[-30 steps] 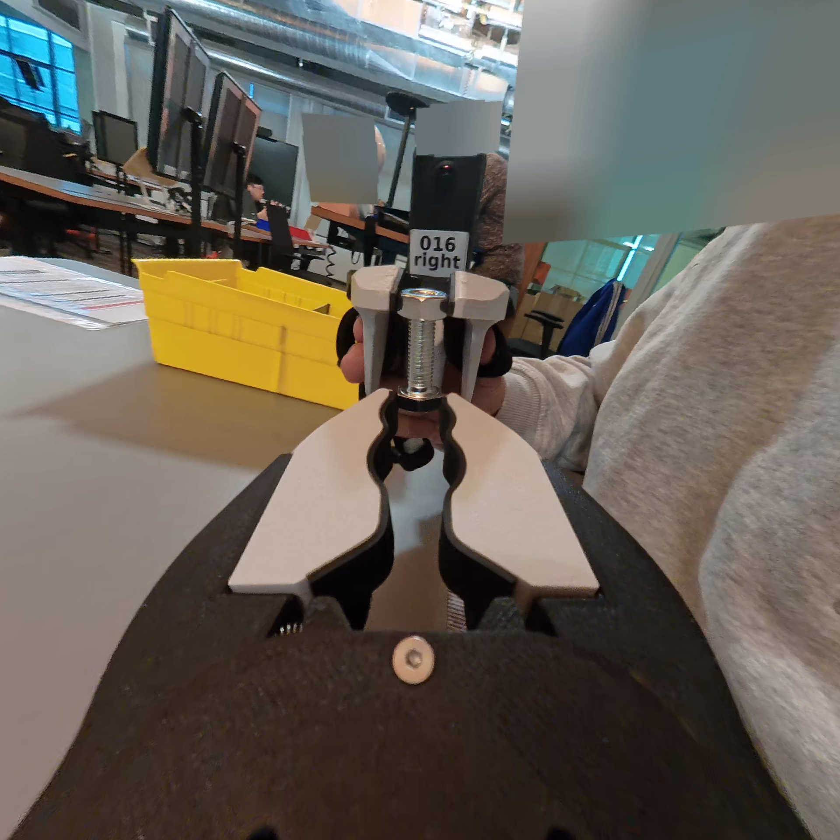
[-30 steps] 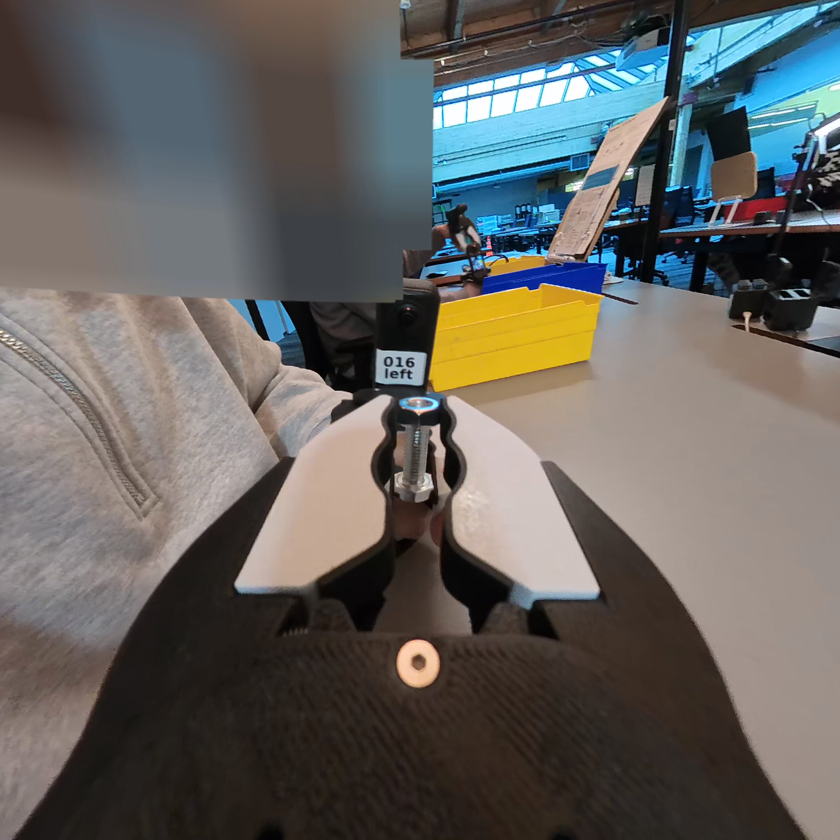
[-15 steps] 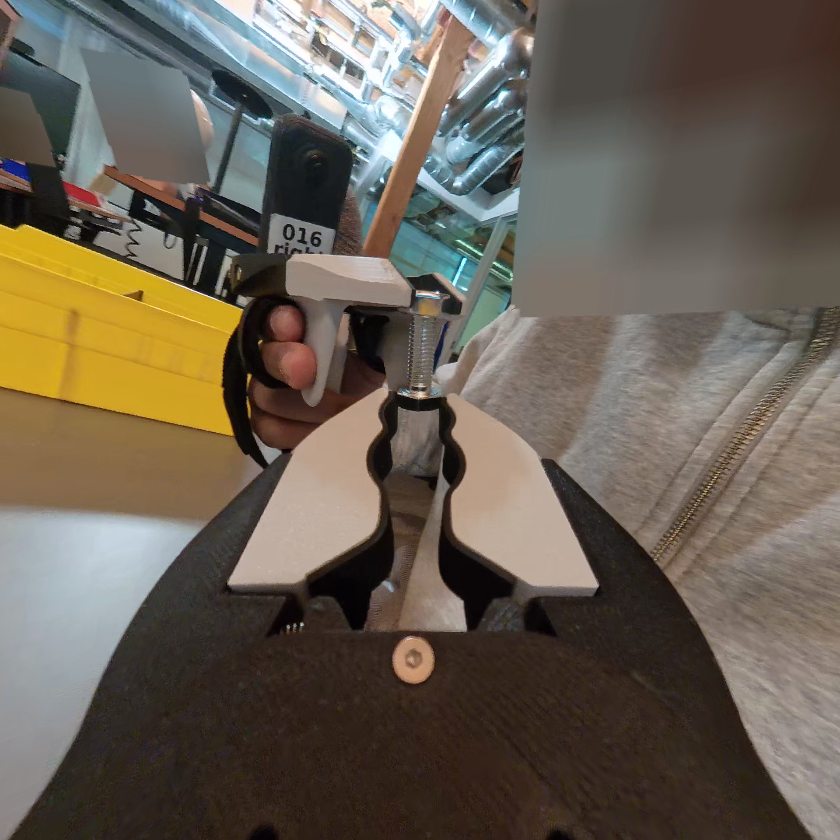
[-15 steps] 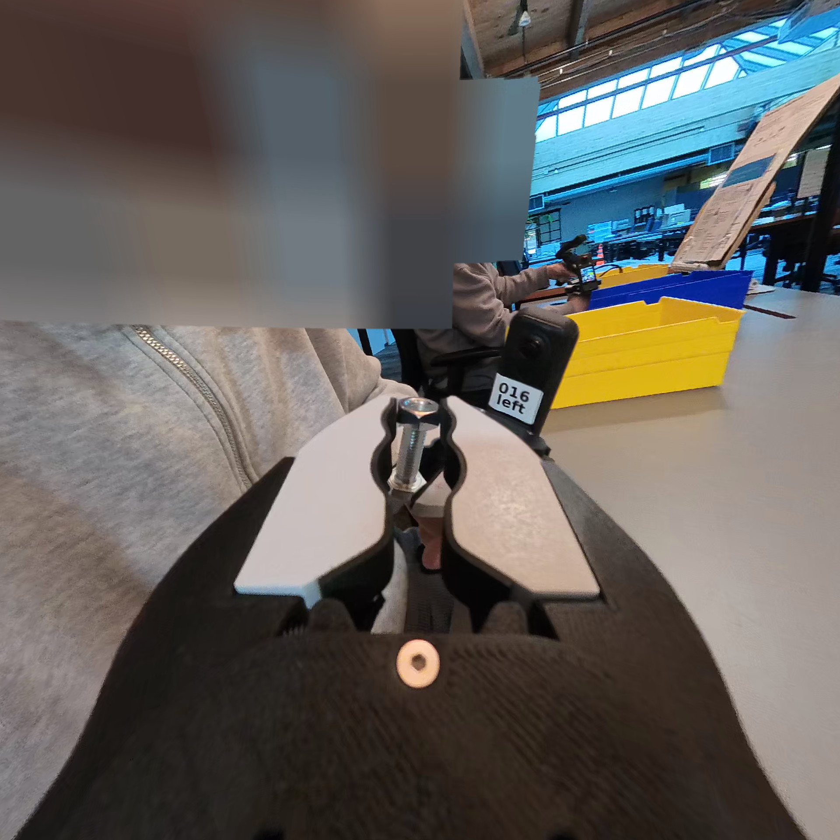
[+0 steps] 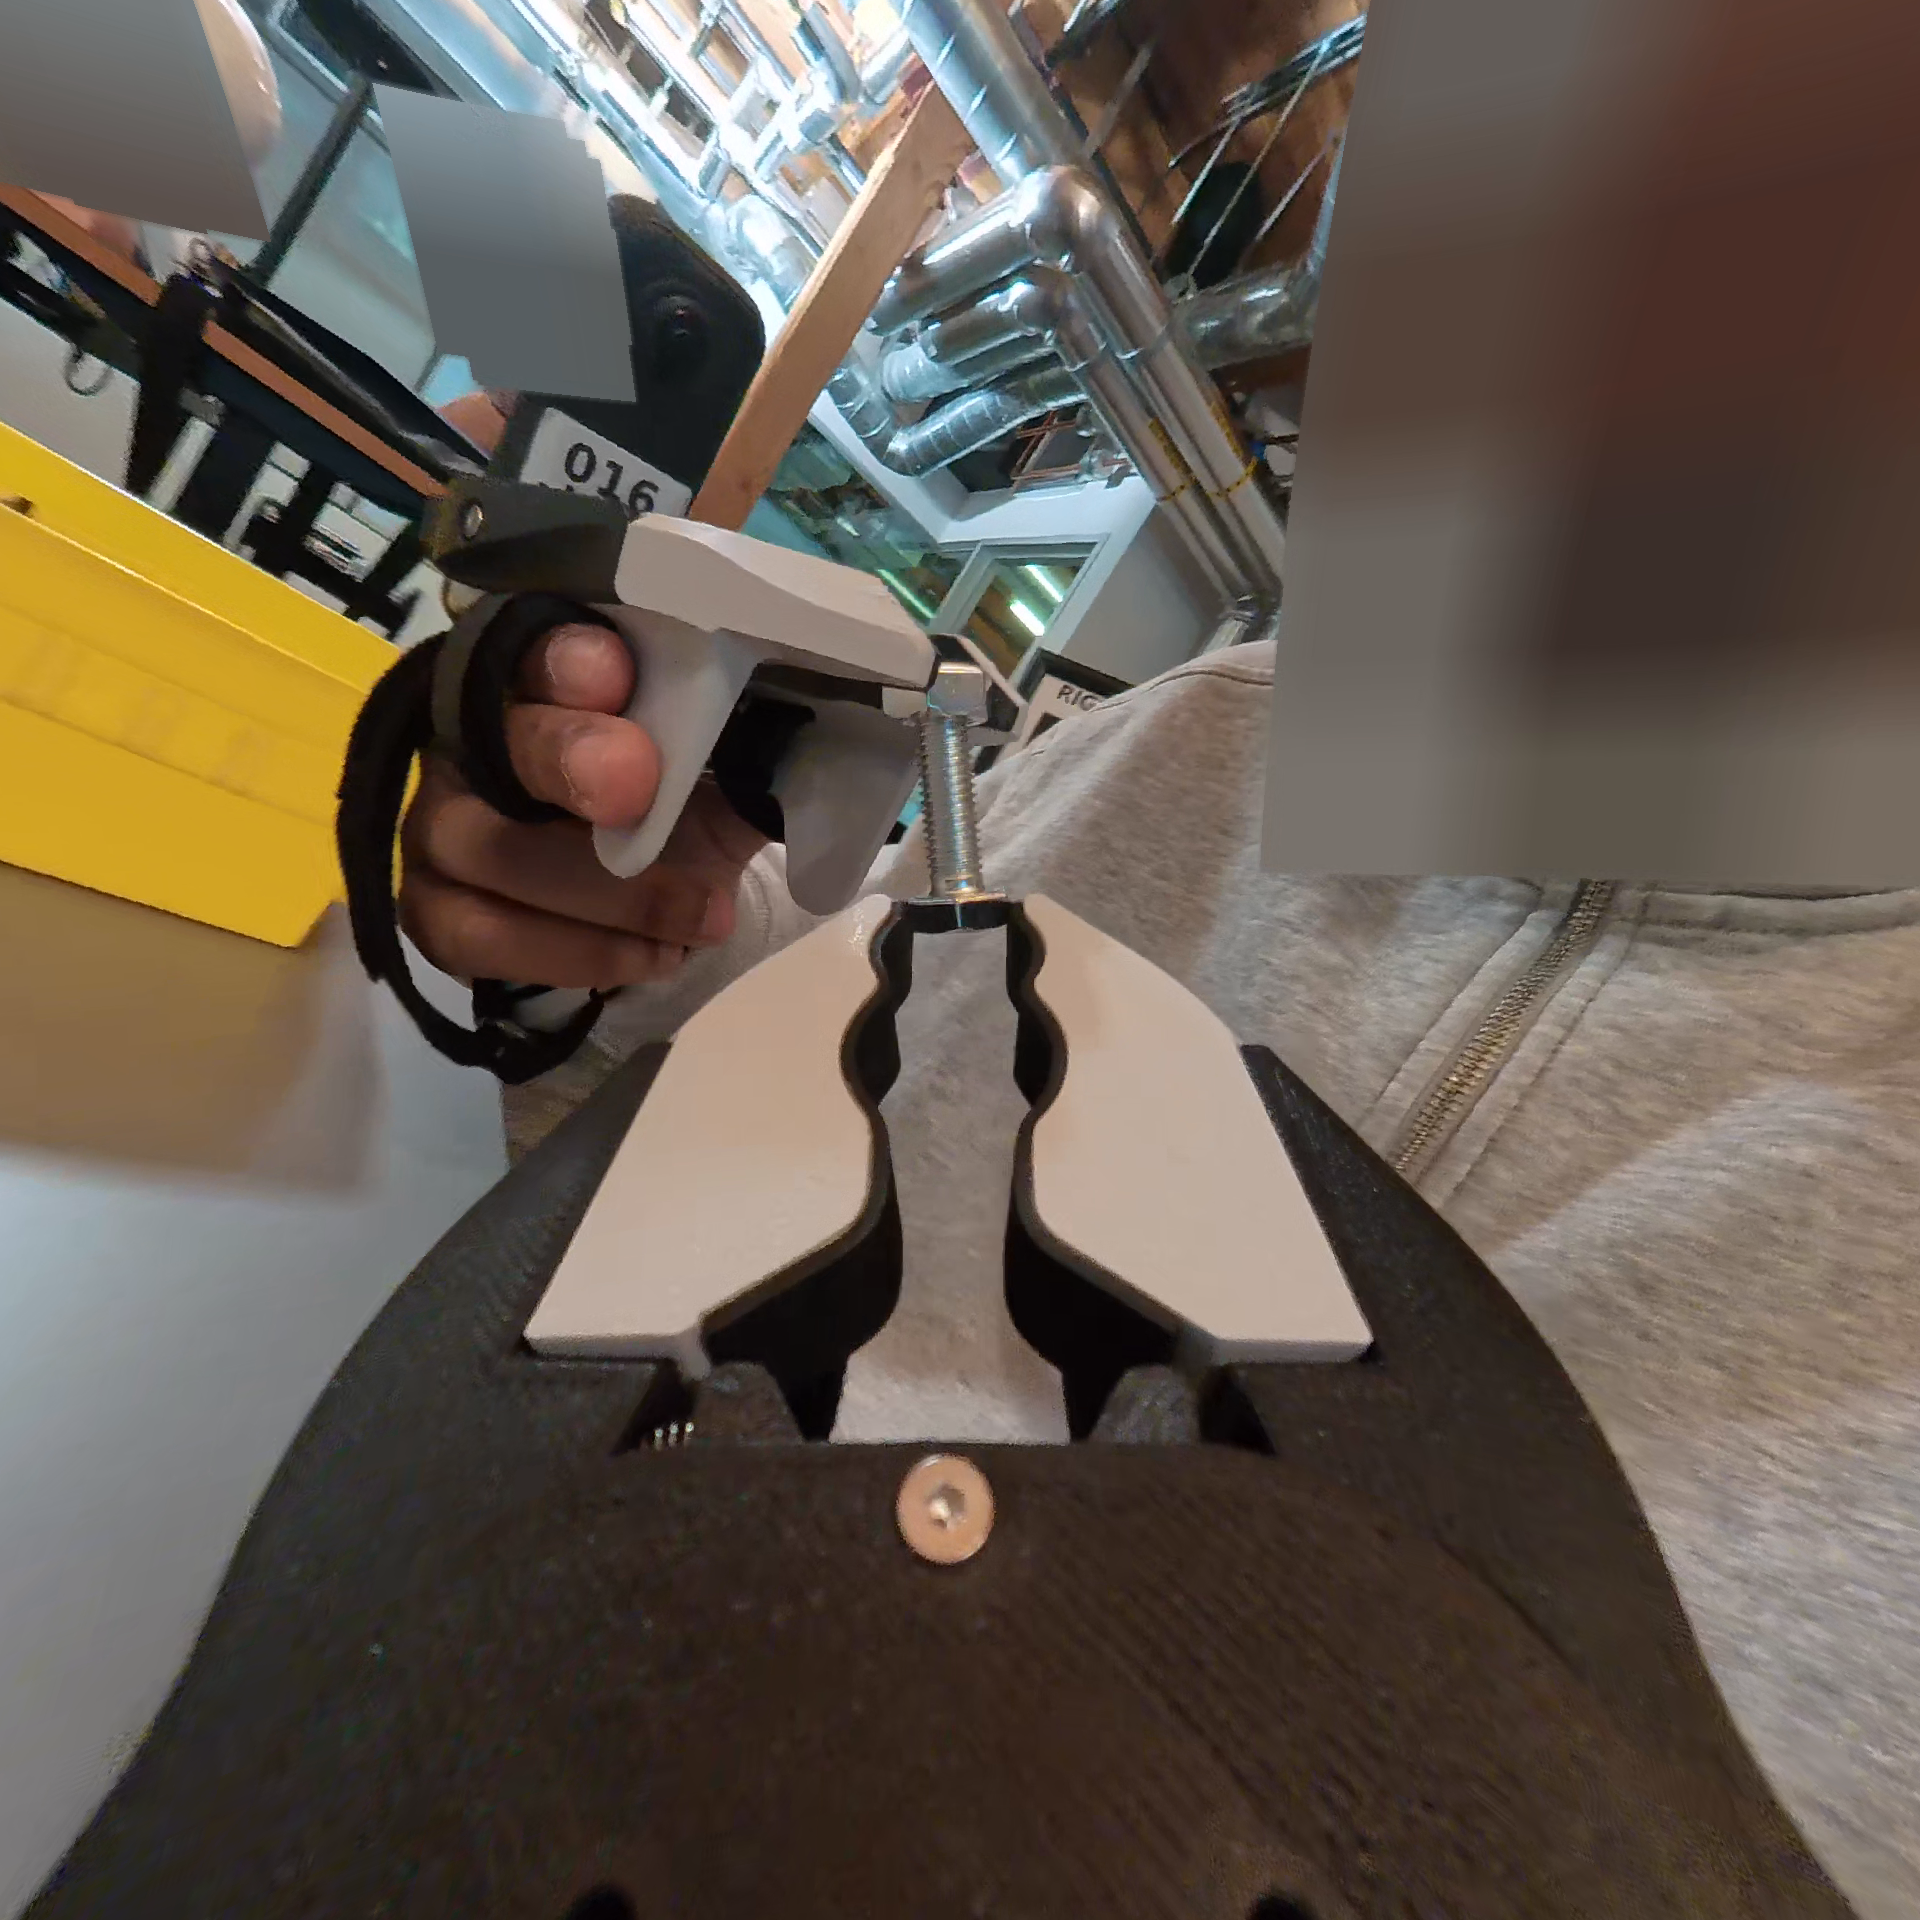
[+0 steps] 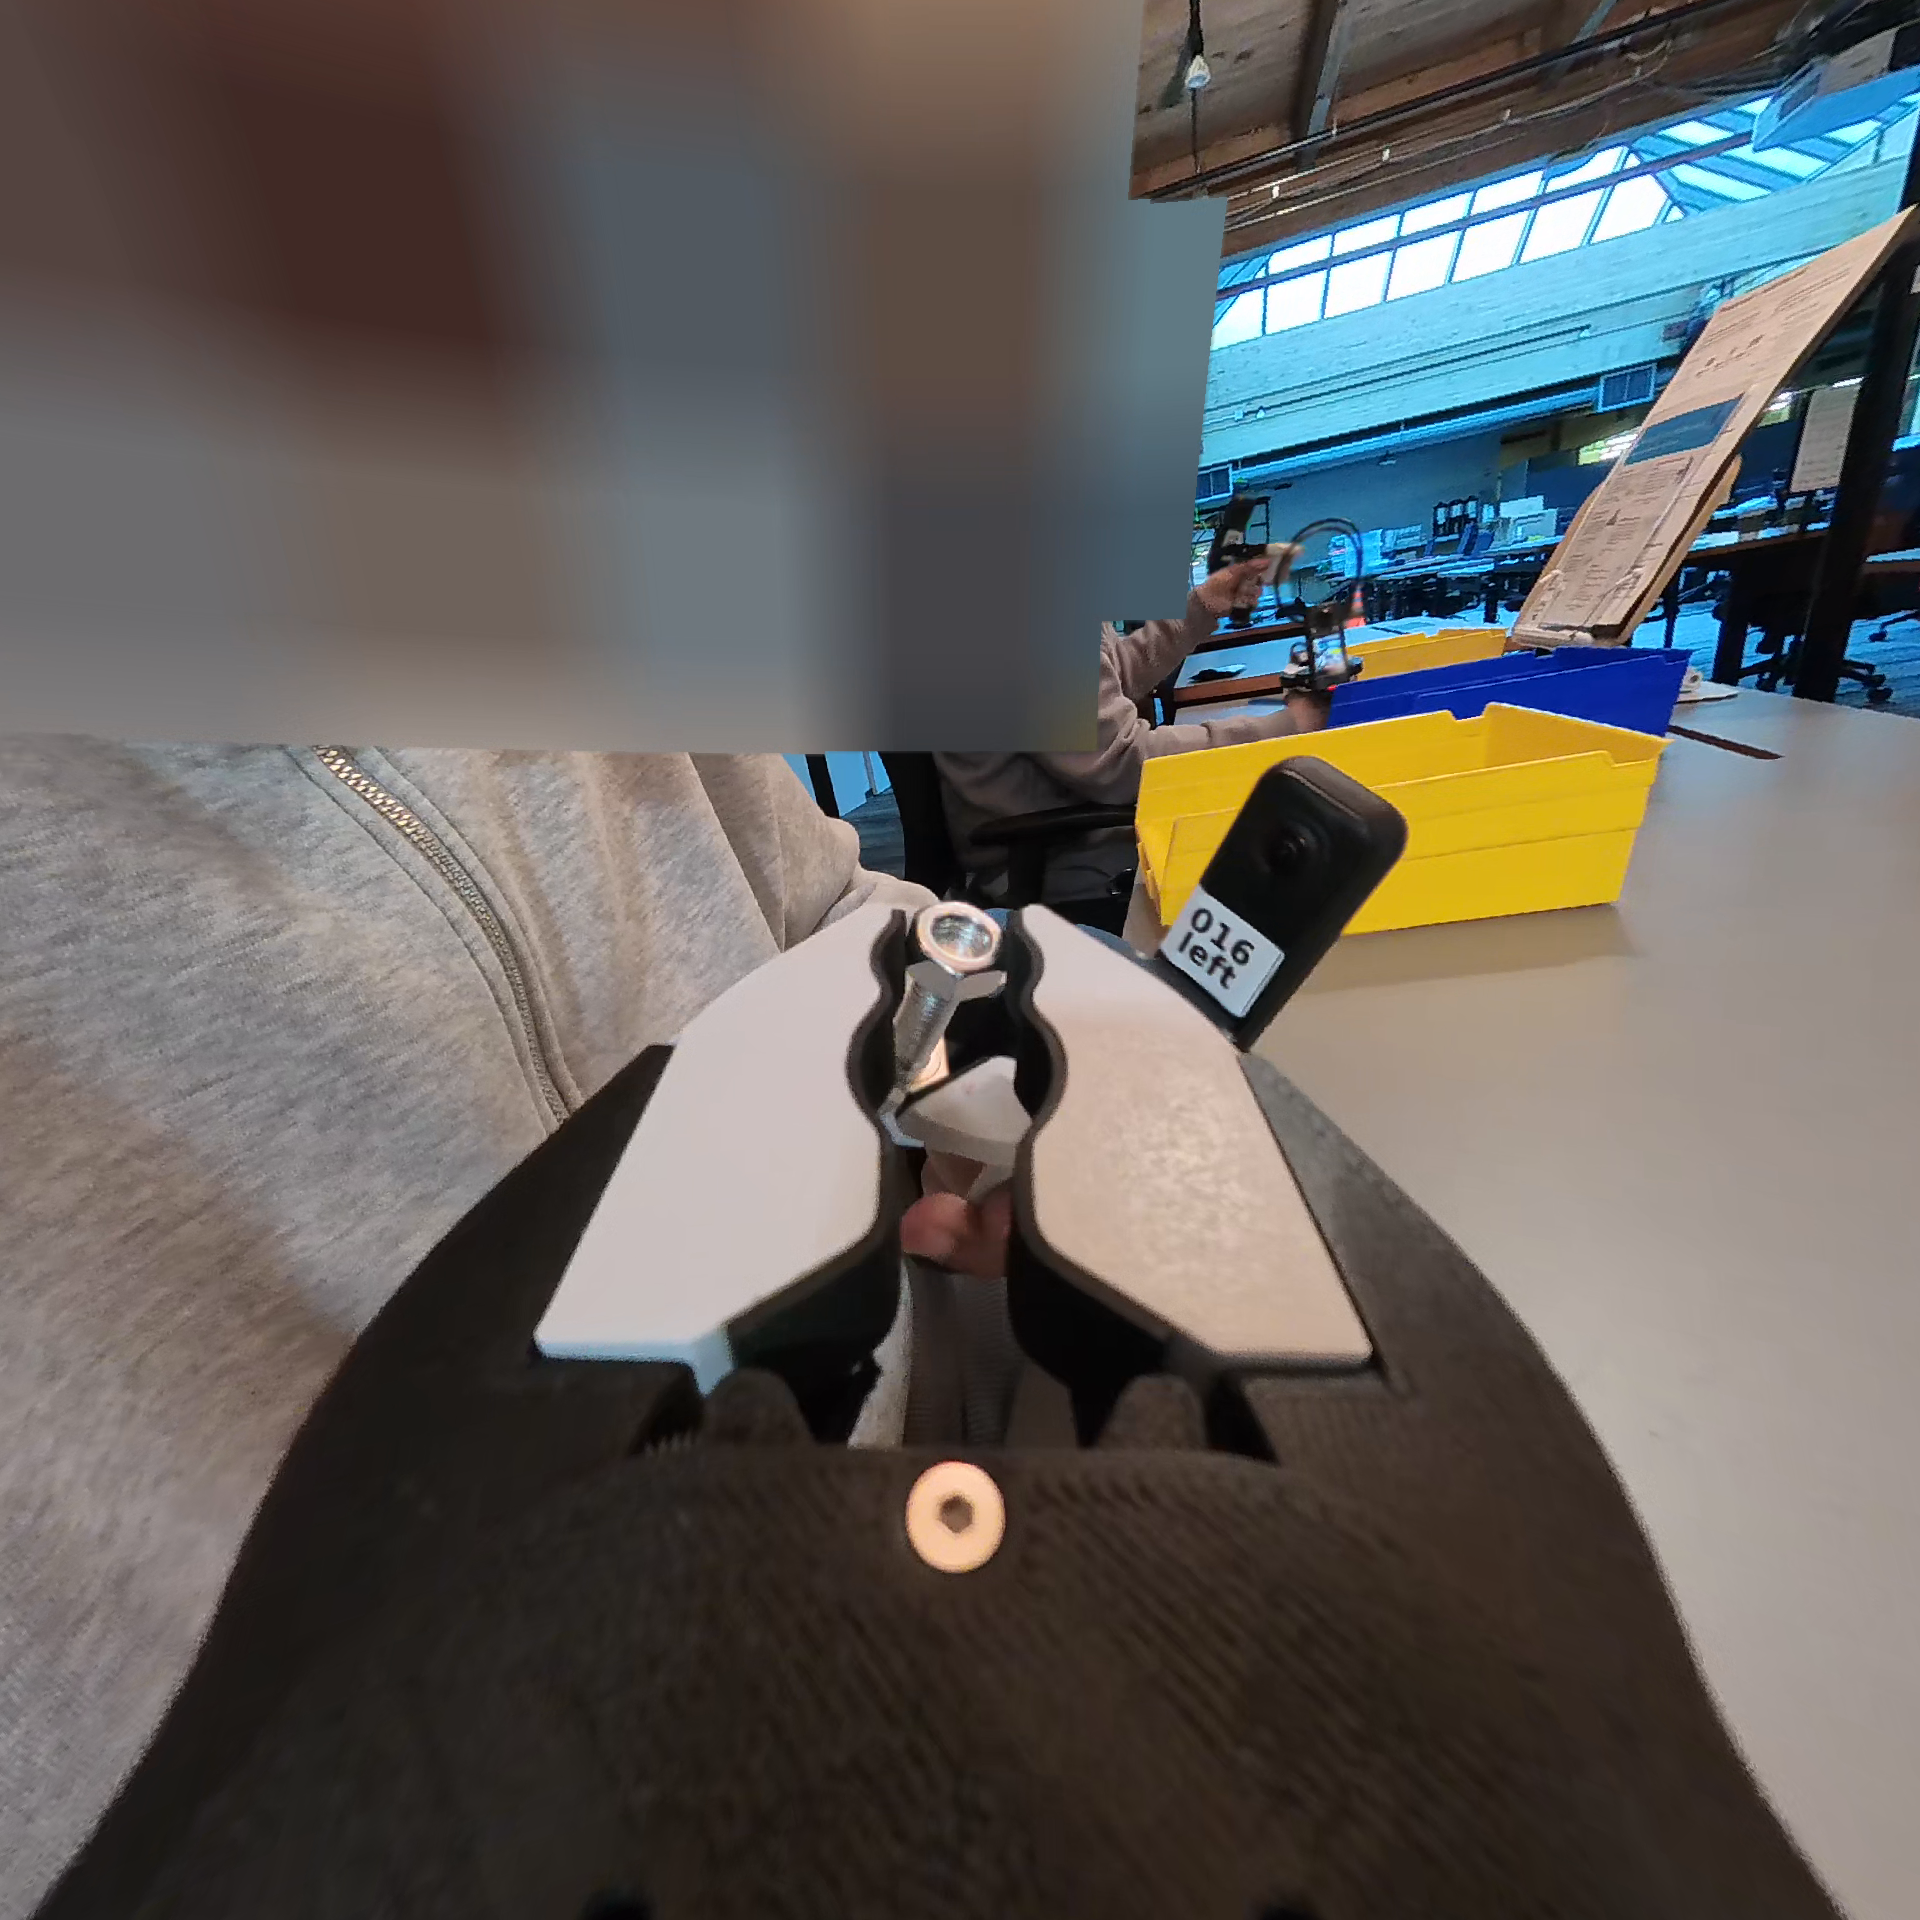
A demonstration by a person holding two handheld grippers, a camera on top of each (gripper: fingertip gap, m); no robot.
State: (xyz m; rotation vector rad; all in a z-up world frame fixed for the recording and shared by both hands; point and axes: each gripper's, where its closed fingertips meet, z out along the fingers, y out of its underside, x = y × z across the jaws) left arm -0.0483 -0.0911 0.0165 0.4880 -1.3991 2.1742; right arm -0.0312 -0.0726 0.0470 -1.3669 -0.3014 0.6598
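Nearby, yellow bin (image 6: 1455,821) beside tongs (image 6: 956,940).

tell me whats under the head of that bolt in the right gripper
The bolt's threaded shank runs down from its head in the right gripper into a nut in the left gripper. Its tip below the nut is hidden.

bolt (image 5: 951,800) — shiny threaded metal | claw (image 5: 954,920) fingers (image 5: 748,1143) — matt plastic | bin (image 6: 1455,821) glossy plastic

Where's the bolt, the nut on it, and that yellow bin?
bolt (image 5: 948,800): left wrist view, threaded shank.
nut (image 5: 951,916): left wrist view, its side face.
yellow bin (image 6: 1507,831): right wrist view, front wall.
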